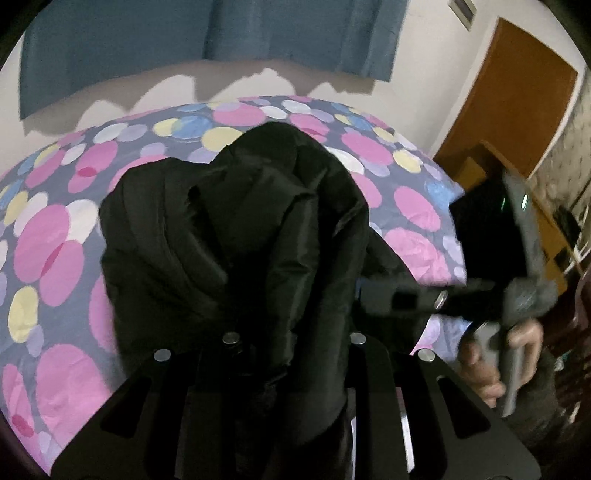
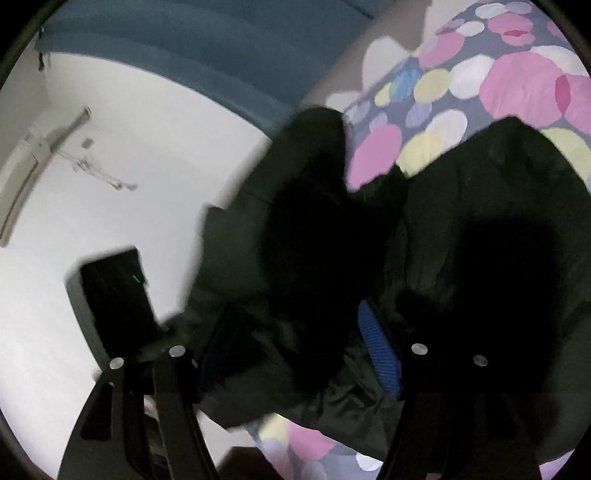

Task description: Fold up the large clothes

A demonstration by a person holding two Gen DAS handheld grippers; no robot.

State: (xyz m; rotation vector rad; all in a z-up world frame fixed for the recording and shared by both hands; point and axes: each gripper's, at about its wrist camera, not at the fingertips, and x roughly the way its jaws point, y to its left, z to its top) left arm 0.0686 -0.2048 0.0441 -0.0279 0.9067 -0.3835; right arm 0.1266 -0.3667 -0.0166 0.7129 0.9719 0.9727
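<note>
A black padded jacket [image 1: 236,236] lies bunched on a bed with a sheet of pink, yellow and blue dots [image 1: 55,258]. In the left wrist view my left gripper [image 1: 291,350] is shut on a fold of the jacket, which drapes up and over its fingers. The right gripper [image 1: 399,299] reaches in from the right and is blurred; a hand holds its grey handle. In the right wrist view the jacket [image 2: 480,206] fills the space between the right gripper's [image 2: 295,354] wide-apart fingers, with a blue ribbed pad [image 2: 380,354] showing; whether it grips the cloth is unclear.
A blue curtain [image 1: 207,33] hangs on the white wall behind the bed. A brown door [image 1: 513,107] stands at the right. The left gripper's dark body [image 2: 114,299] shows low left in the right wrist view.
</note>
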